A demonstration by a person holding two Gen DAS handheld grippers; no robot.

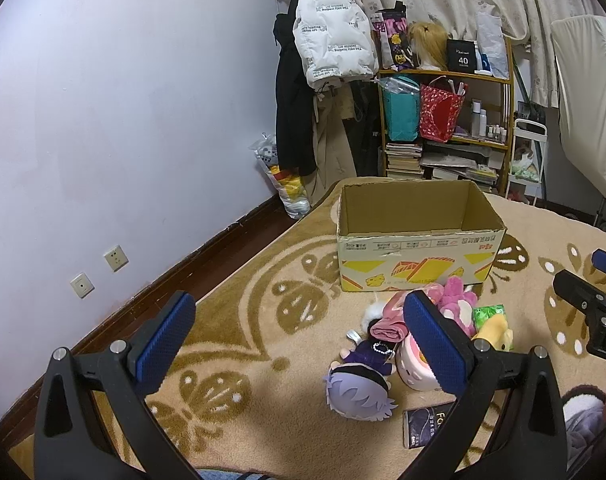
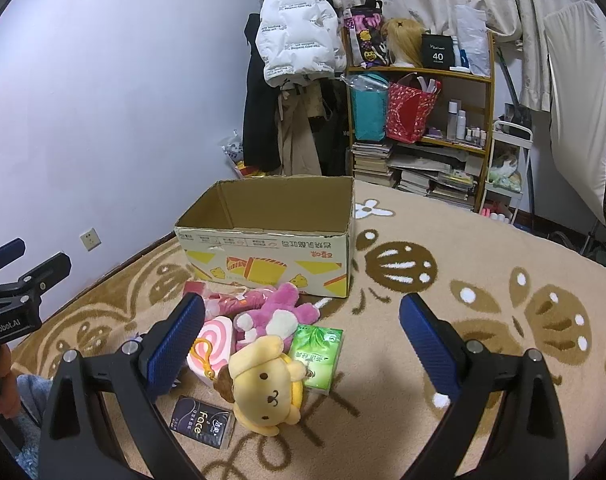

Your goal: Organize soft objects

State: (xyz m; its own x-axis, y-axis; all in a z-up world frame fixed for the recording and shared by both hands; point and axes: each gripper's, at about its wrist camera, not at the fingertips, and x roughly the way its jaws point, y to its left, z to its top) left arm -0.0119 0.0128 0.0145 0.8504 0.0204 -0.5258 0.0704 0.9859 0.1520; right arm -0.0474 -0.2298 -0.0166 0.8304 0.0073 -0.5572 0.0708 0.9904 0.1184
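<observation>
An open cardboard box (image 1: 415,240) (image 2: 271,240) stands on the patterned carpet. In front of it lies a heap of soft toys: a yellow dog plush (image 2: 263,384), a pink plush (image 2: 275,312) (image 1: 455,300), a pink swirl cushion (image 2: 215,340), a purple-haired doll (image 1: 359,384) and a rolled pink cloth (image 1: 387,328). A green tissue pack (image 2: 317,352) and a black tissue pack (image 2: 203,422) lie among them. My left gripper (image 1: 299,340) is open above the carpet, left of the heap. My right gripper (image 2: 303,344) is open above the yellow dog.
A shelf (image 2: 423,120) with bags, books and bottles stands behind the box, next to hanging coats (image 1: 331,40). The wall (image 1: 123,120) with two sockets runs along the left. A plastic bag (image 1: 287,188) sits in the corner. A white cart (image 2: 507,168) stands at the right.
</observation>
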